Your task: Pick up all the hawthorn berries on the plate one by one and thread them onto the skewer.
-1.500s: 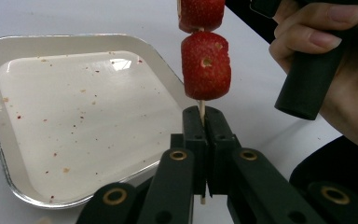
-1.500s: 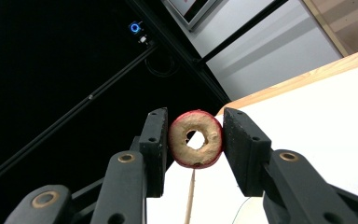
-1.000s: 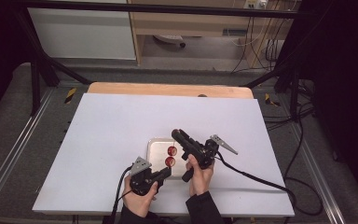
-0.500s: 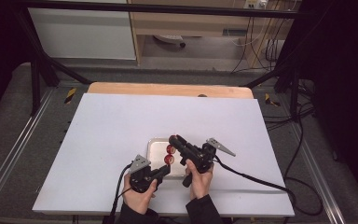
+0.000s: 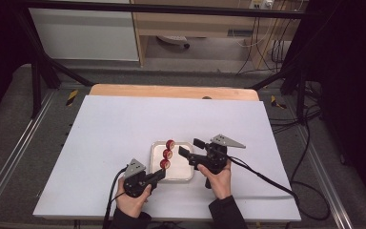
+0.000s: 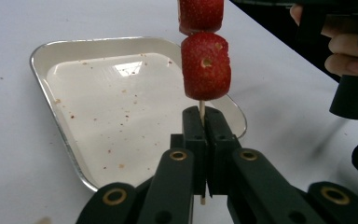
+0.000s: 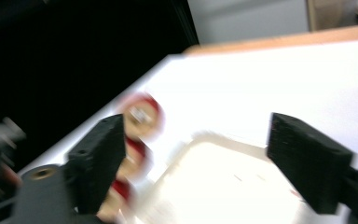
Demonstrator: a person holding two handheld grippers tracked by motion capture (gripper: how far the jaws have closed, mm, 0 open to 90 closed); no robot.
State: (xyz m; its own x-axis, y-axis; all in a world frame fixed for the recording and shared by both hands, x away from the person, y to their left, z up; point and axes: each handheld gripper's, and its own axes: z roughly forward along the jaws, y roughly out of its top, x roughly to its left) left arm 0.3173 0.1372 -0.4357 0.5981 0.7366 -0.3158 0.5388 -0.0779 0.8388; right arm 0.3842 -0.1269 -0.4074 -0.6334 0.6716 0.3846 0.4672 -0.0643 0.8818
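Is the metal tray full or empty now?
Empty: the metal tray holds only crumbs; the strawberry skewer is above it, gripped by the left gripper.

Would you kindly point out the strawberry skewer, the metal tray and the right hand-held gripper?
strawberry skewer (image 6: 205, 65): left gripper view, lowest strawberry's face.
metal tray (image 6: 56, 123): left gripper view, its left rim.
right hand-held gripper (image 5: 192, 147): high view, between its open fingertips.

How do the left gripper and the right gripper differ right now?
The left gripper is shut on the skewer of red fruit pieces, held over the metal tray; the right gripper is open and holds nothing, its jaws having just been opening. The left gripper sits at the tray's near left corner, the right gripper at its right side. Both are black, each held in a hand.
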